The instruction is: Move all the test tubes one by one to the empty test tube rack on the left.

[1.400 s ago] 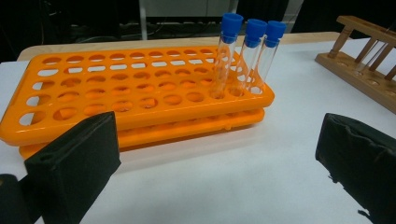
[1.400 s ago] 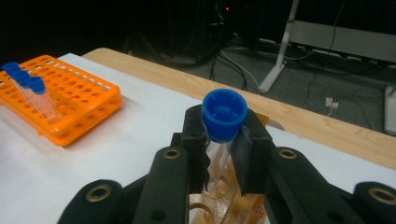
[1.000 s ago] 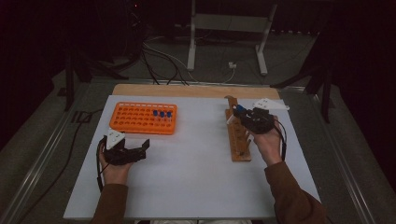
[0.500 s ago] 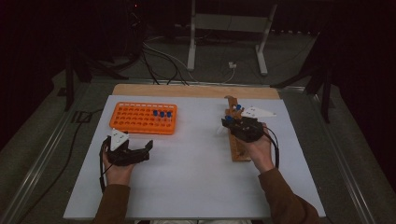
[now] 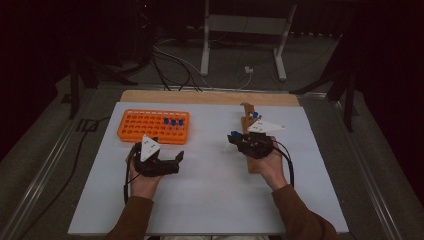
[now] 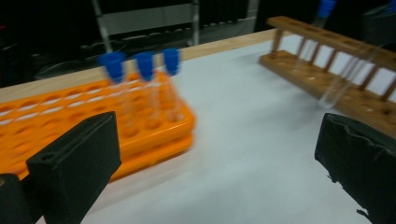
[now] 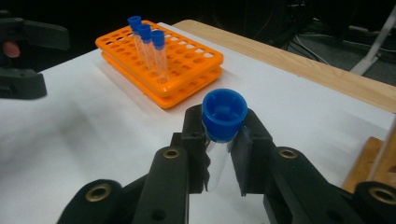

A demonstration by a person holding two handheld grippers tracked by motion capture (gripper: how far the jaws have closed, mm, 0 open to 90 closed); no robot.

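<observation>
My right gripper (image 5: pixel 241 139) is shut on a clear test tube with a blue cap (image 7: pixel 224 112), held upright between its pads (image 7: pixel 243 158) just left of the wooden rack (image 5: pixel 254 162). One blue-capped tube (image 5: pixel 255 115) stands at that rack's far end. The orange rack (image 5: pixel 145 127) at the back left holds three blue-capped tubes (image 5: pixel 173 122). In front of it my left gripper (image 5: pixel 171 161) stands open and empty, its jaws wide apart (image 6: pixel 215 163), pointing right across the mat.
A white mat (image 5: pixel 210 200) covers the table, with a strip of wooden board (image 5: pixel 210 96) along its far edge. Beyond the table are cables and a metal stand's legs (image 5: pixel 240 45) on the floor.
My left gripper has shifted right, nearer the orange rack's front. My right gripper has carried its tube leftward and a little down, off the wooden rack.
</observation>
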